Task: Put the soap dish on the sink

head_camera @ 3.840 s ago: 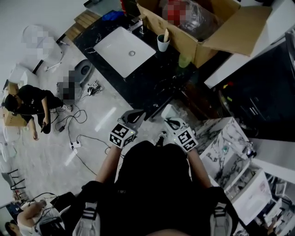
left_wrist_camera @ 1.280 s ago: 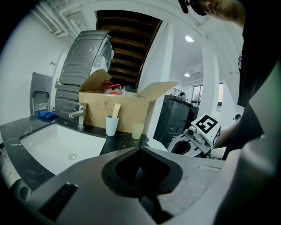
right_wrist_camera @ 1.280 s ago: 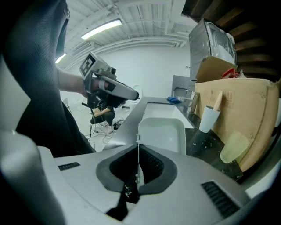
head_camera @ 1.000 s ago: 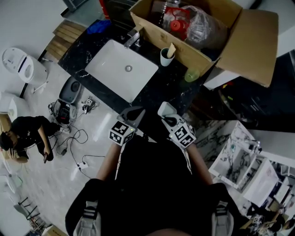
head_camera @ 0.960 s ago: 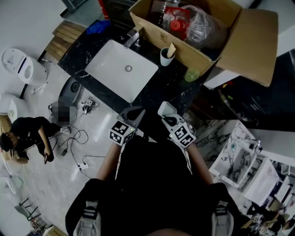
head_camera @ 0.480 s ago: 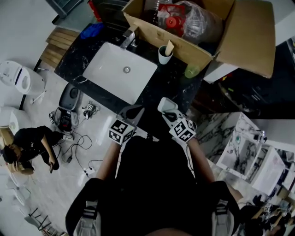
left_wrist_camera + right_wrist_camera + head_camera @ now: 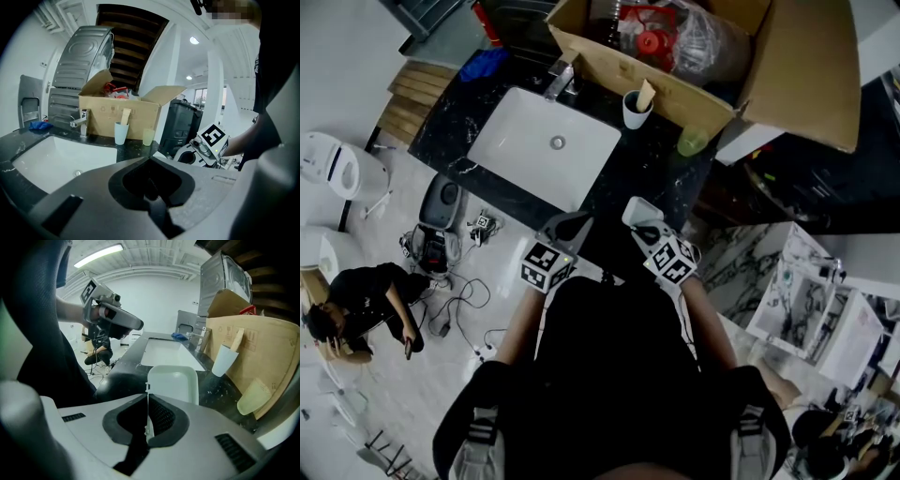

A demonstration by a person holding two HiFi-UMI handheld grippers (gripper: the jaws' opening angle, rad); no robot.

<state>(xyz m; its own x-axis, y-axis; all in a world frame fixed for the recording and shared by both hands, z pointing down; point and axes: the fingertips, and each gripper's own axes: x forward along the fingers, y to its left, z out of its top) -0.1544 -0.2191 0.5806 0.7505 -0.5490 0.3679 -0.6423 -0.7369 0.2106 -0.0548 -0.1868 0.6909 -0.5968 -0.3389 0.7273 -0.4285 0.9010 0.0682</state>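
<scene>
The white soap dish [image 7: 173,383] is held by one edge in my right gripper [image 7: 146,397], which is shut on it. In the head view the soap dish [image 7: 639,212] hangs over the front edge of the black marble counter [image 7: 628,178], right of the white sink basin [image 7: 546,150]. The right gripper [image 7: 645,228] sits just behind it. My left gripper [image 7: 567,226] hovers near the counter's front edge below the basin, jaws shut with nothing between them. In the left gripper view the basin [image 7: 51,159] lies ahead to the left.
A faucet [image 7: 562,80] stands behind the basin. A white cup [image 7: 634,108] and a pale green cup [image 7: 692,141] stand in front of an open cardboard box [image 7: 712,56]. On the floor at left are cables, a toilet [image 7: 328,164] and a seated person [image 7: 356,305].
The counter and sink have drawn a little closer and shifted in the head view. Both grippers keep their pose, the right one still holding the soap dish.
</scene>
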